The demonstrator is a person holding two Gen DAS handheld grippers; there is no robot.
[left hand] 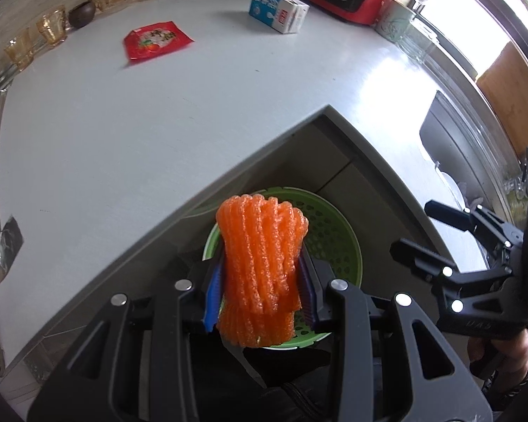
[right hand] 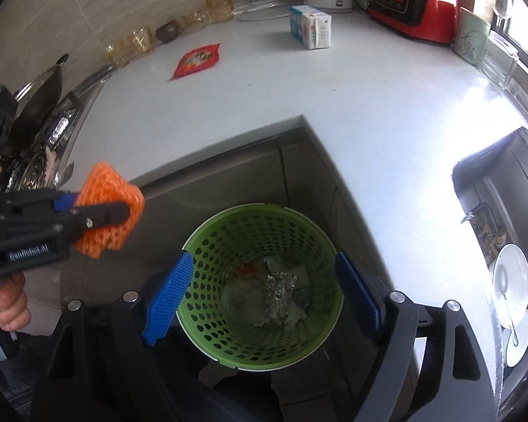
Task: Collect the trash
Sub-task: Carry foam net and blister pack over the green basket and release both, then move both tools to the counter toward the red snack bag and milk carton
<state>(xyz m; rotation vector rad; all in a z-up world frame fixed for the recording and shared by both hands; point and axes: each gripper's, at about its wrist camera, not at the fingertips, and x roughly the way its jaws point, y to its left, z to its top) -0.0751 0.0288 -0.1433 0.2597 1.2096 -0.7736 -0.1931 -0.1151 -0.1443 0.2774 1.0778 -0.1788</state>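
We pinch the orange foam net (left hand: 260, 274) between our left gripper (left hand: 260, 292) fingers just off the counter (left hand: 158, 123) inner corner, over the green bin (right hand: 260, 281), while our right gripper (right hand: 264, 295) fingers stand spread, empty, above it.

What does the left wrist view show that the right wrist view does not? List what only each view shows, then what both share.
Only the left wrist view: the orange foam net close up, clamped between the left gripper jaws directly in front of the lens.

Only the right wrist view: the basket's contents, including crumpled foil, and white dishes in the sink.

Both: the green basket, red snack packet, milk carton, and the right gripper with jaws open.
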